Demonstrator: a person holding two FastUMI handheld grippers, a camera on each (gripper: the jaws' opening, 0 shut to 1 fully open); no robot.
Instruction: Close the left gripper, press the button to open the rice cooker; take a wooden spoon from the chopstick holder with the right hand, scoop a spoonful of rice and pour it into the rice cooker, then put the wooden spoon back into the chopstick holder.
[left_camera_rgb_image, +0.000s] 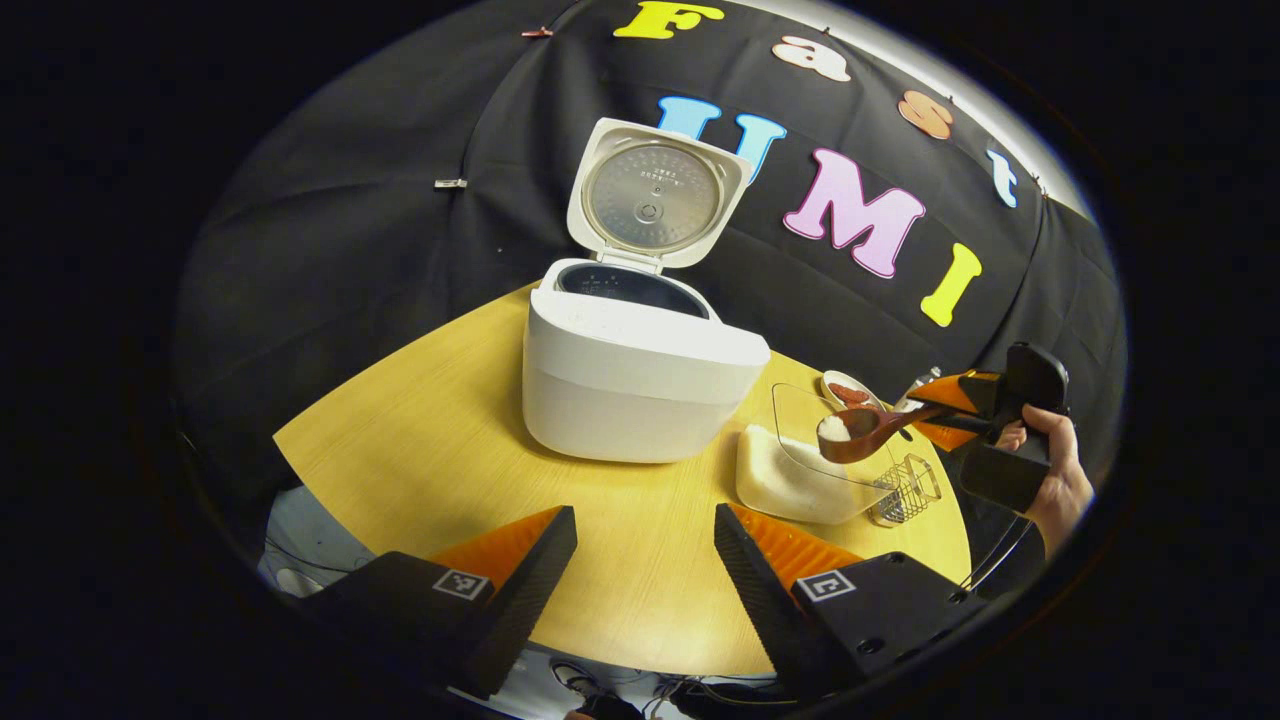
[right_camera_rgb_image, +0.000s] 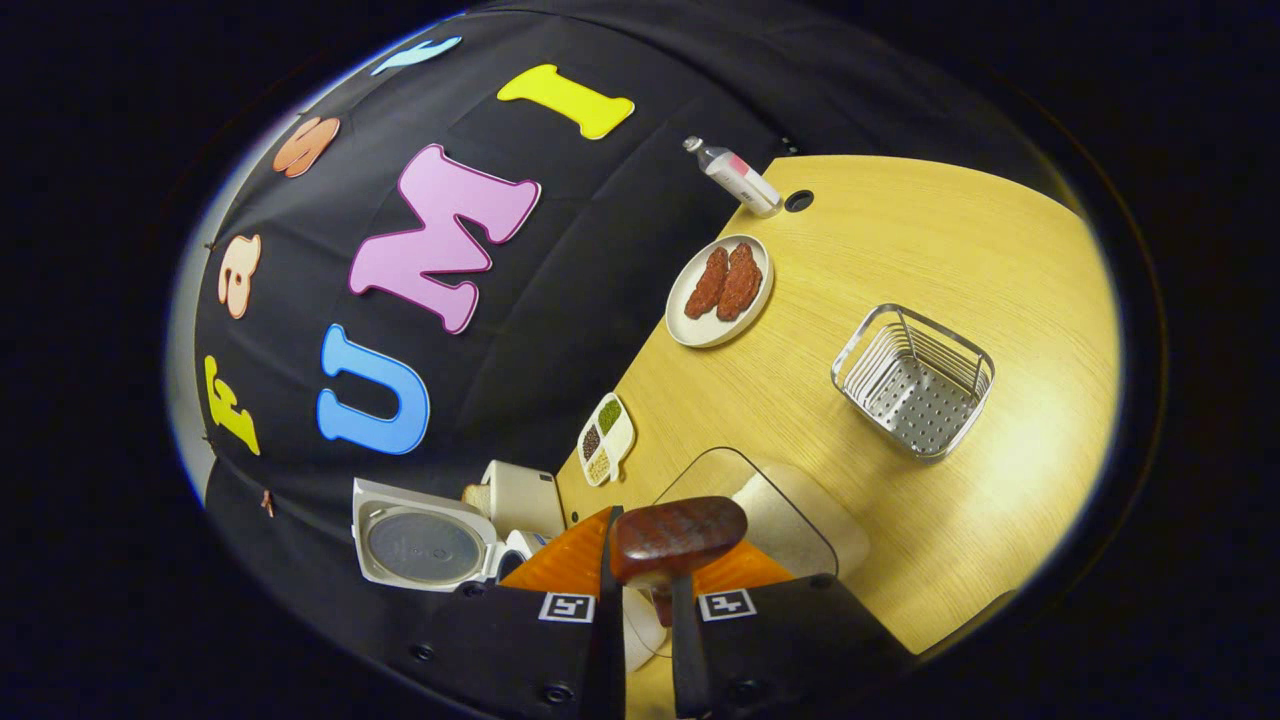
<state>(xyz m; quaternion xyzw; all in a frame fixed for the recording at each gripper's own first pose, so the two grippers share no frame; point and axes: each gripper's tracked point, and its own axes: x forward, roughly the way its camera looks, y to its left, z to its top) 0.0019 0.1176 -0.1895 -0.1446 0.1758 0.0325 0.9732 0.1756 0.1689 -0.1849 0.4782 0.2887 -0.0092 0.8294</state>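
With its bowl heaped with white rice, the wooden spoon (left_camera_rgb_image: 868, 430) sits clamped by its handle between the right gripper (left_camera_rgb_image: 945, 412) fingers, out ahead of that tool and over the rice container (left_camera_rgb_image: 790, 478). Just beyond the spoon's tip stands the rice cooker (left_camera_rgb_image: 630, 375), lid up and pot exposed. Close under the right gripper sits the wire chopstick holder (left_camera_rgb_image: 905, 490). Nearer us, the left gripper (left_camera_rgb_image: 645, 560) hangs over the table (left_camera_rgb_image: 420, 450), fingers spread wide, holding nothing.
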